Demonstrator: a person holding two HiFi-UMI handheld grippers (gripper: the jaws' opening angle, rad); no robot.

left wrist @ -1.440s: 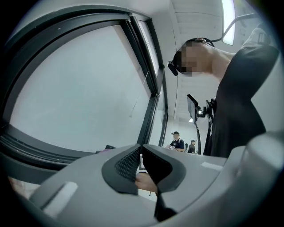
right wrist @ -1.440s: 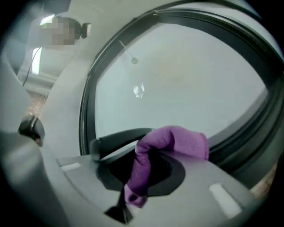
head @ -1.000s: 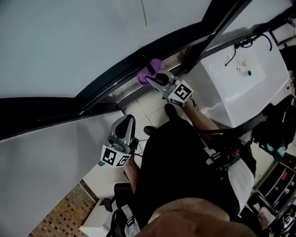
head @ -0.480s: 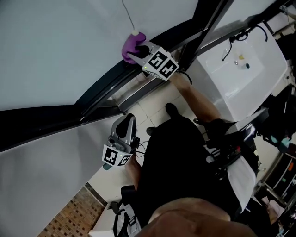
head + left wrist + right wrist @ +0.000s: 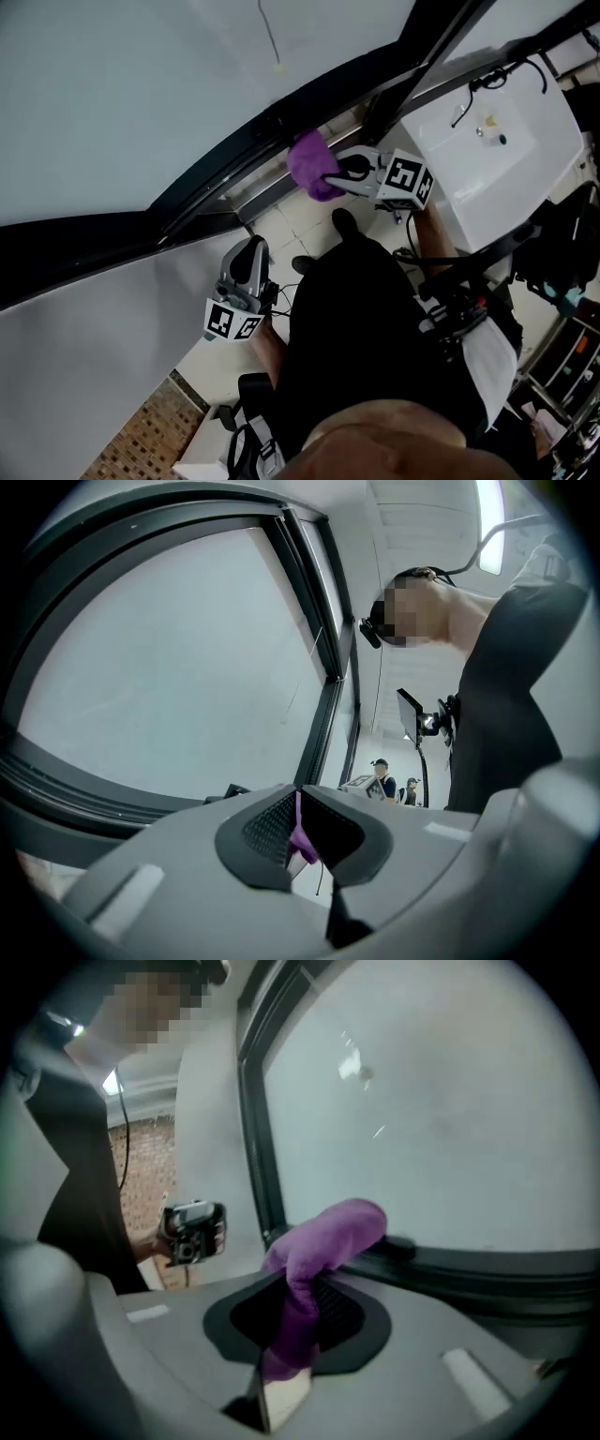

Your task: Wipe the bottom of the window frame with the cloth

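Your right gripper point(image 5: 339, 178) is clenched on the purple cloth point(image 5: 312, 166), mid-frame beside the window frame point(image 5: 234, 155); I can't tell if they touch. Your left gripper point(image 5: 298, 810) is closed and empty.

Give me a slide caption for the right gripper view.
Right claw shut on a purple cloth, whose free end bulges toward the dark bottom window frame under the pane.

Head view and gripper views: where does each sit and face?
Head view: on the person's head, steeply down at the window frame; torso, left gripper, right gripper show.
Left gripper view: on the left gripper, up at the glass; its fingers, the person's torso show.
Right gripper view: on the right gripper, toward the frame; fingers shut on the cloth.
Shared: cloth, in head and right gripper views.
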